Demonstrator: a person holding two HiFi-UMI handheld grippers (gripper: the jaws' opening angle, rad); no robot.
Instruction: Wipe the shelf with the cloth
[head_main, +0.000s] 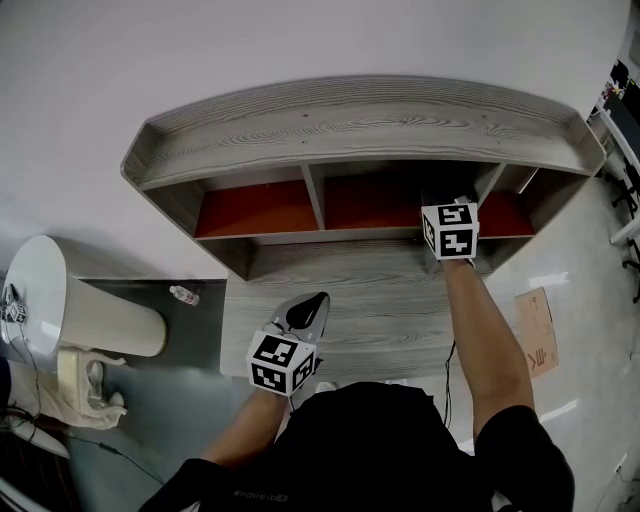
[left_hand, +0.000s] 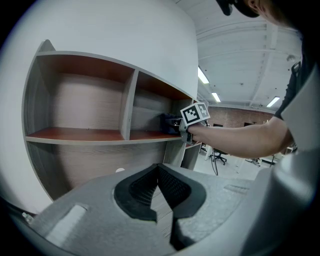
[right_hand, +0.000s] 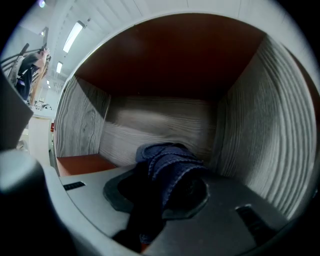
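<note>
Head view looks down on a grey wooden shelf (head_main: 370, 120) that stands against a white wall (head_main: 300, 40). The shelf has three boxes with red-brown floors. The person's right arm (head_main: 490, 340) reaches to the middle box, at its right end, and the marker cube (head_main: 450, 230) sits at the mouth of that box.

The right gripper (right_hand: 165, 187) has its jaws squeezed on a dark blue cloth (right_hand: 167, 160). The cloth is bunched up and sticks out past the jaw tips. It is inside the box, near the back wall and the right side wall.

The left gripper (left_hand: 159, 170) hangs low in front of the shelf, over the lower grey board (head_main: 380, 310). Its jaws are closed tip to tip with nothing between them. A small bottle (head_main: 183, 295) lies on the floor to the left.
</note>
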